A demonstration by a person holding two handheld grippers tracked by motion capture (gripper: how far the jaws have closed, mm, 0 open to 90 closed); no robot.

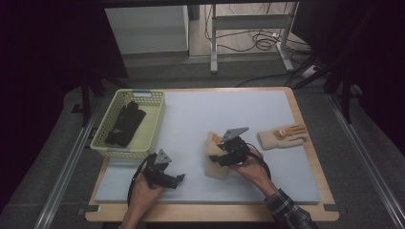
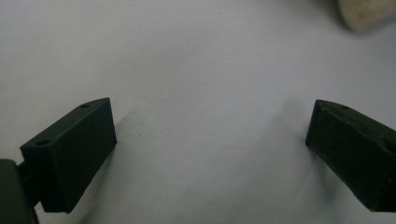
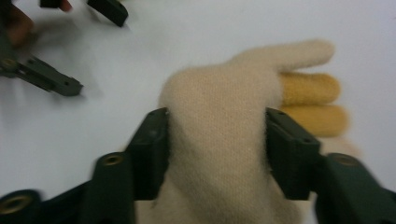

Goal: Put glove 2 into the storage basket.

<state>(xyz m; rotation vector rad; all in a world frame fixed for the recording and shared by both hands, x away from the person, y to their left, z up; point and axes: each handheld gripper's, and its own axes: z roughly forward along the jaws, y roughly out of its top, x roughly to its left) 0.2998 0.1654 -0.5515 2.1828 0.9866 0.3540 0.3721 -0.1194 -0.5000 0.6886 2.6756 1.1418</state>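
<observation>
Left tool (image 1: 177, 179) rested low near the desk's (image 1: 305, 191) front edge, jaws spread wide over bare mat, nothing between them. Right tool (image 3: 215, 140) pinched the cream glove (image 3: 219, 154) across its palm, mid-desk. Second cream glove (image 1: 282, 136) lay flat, well apart to the right. Farther back left, the green basket (image 1: 157, 119) held black gloves (image 1: 125, 124).

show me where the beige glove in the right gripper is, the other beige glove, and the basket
held beige glove (image 3: 219, 140), right gripper view, its palm.
other beige glove (image 1: 279, 137), high view, its palm.
basket (image 1: 113, 149), high view, its near rim.
</observation>
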